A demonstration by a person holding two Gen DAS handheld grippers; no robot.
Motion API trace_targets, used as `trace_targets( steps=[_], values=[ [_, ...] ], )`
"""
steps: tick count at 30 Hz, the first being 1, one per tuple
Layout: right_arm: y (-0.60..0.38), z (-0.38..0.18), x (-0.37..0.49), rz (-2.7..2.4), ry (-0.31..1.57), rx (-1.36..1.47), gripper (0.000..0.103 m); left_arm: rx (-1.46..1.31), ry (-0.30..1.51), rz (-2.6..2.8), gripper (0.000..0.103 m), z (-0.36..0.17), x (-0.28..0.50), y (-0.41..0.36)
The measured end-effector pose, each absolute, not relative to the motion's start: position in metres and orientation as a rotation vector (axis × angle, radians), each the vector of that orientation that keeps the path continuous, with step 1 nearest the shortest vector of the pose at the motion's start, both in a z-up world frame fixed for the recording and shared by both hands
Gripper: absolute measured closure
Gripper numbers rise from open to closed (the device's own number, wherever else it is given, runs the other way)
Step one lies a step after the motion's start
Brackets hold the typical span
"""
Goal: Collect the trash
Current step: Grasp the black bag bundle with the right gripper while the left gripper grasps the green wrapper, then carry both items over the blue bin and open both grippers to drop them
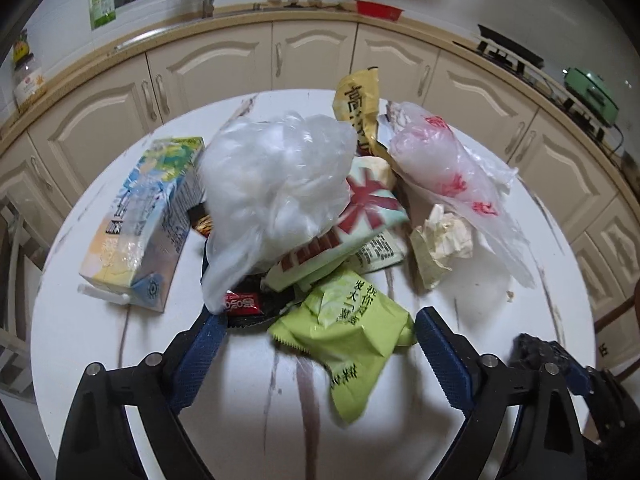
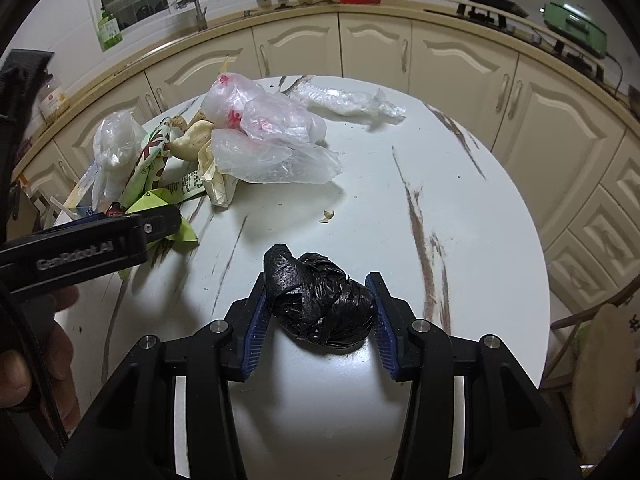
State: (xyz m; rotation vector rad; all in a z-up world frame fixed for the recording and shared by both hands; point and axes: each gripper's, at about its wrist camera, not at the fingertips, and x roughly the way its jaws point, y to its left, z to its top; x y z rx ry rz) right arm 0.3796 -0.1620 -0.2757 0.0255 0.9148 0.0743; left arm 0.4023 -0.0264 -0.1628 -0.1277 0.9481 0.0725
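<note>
A heap of trash lies on the round white table (image 1: 80,340): a drink carton (image 1: 148,216), a clear plastic bag (image 1: 276,184), a red-and-white wrapper (image 1: 360,216), a yellow wrapper (image 1: 358,104), a red-printed plastic bag (image 1: 448,168) and crumpled paper (image 1: 440,244). My left gripper (image 1: 320,332) is open at the near edge of the heap. A green snack wrapper (image 1: 344,328) lies between its blue pads, apart from the left one. Beside it is a small red candy wrapper (image 1: 240,304). My right gripper (image 2: 318,292) is shut on a crumpled black plastic bag (image 2: 320,308) just above the table.
A crinkled clear plastic sheet (image 2: 348,102) lies alone at the table's far side, and a small scrap (image 2: 328,216) near the middle. Cream cabinets (image 2: 372,48) curve behind the table. A chair (image 2: 600,340) stands at the right edge. A hand (image 2: 24,360) holds the left gripper.
</note>
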Motion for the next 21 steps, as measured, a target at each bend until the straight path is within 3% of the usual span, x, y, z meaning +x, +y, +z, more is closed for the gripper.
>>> trace_targets(
  steps=[1, 3, 5, 8, 21],
  values=[
    [-0.162, -0.276, 0.38, 0.076, 0.914, 0.028, 0.059, -0.13, 0.944, 0.064, 0.016, -0.164, 0.402, -0.026],
    [-0.163, -0.276, 0.38, 0.081, 0.913, 0.037, 0.059, -0.157, 0.945, 0.024, 0.034, -0.167, 0.402, -0.021],
    [-0.163, -0.276, 0.379, 0.082, 0.911, 0.041, 0.059, -0.178, 0.955, -0.015, 0.045, -0.17, 0.403, -0.018],
    [-0.163, -0.275, 0.378, 0.086, 0.913, 0.053, 0.059, -0.177, 0.946, -0.045, 0.052, -0.172, 0.398, -0.013],
    [-0.169, -0.267, 0.368, 0.09, 0.9, 0.111, 0.059, -0.136, 0.905, -0.111, 0.055, -0.149, 0.351, -0.006]
  ],
)
